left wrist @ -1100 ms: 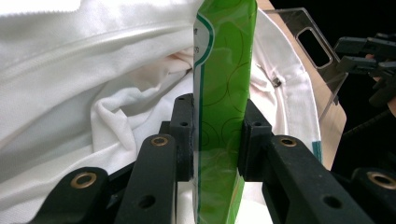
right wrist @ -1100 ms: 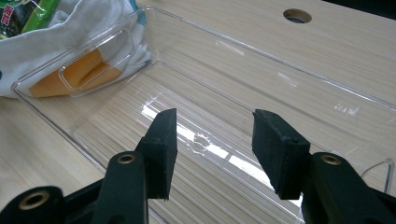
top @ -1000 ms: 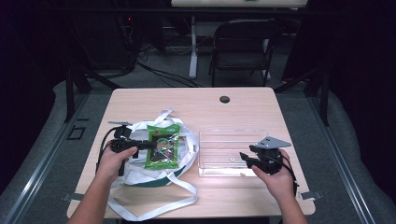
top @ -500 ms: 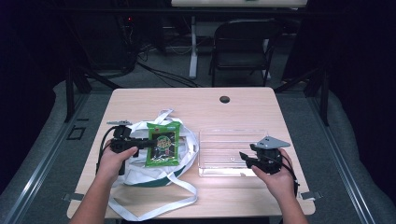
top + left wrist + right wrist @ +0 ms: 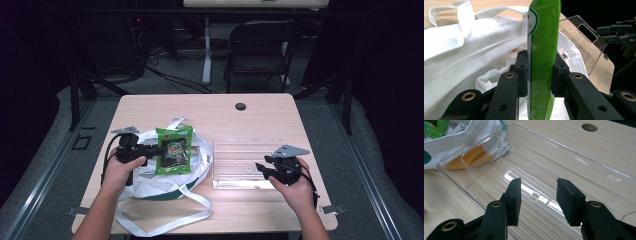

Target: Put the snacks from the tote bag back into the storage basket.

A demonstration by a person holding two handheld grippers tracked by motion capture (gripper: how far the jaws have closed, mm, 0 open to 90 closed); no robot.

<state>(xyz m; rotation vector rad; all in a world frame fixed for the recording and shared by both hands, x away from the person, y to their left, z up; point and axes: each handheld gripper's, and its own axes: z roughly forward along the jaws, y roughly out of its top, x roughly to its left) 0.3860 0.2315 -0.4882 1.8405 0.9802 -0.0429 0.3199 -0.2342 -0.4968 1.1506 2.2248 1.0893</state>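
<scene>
- Since the earlier frame, we have lifted the green snack packet a bit higher out of the white cloth bag; the right gripper has hardly moved.
- The left gripper has its fingers closed on the packet, which stands upright above the bag on the left side of the worktop.
- The right gripper waits at the near right edge of the clear tray, its fingers wide apart and empty.
- We hold the packet only by one thin edge, so we judge it may slip or swing on the way to the tray.
- A bag strap could also catch and drag the bag along.
</scene>
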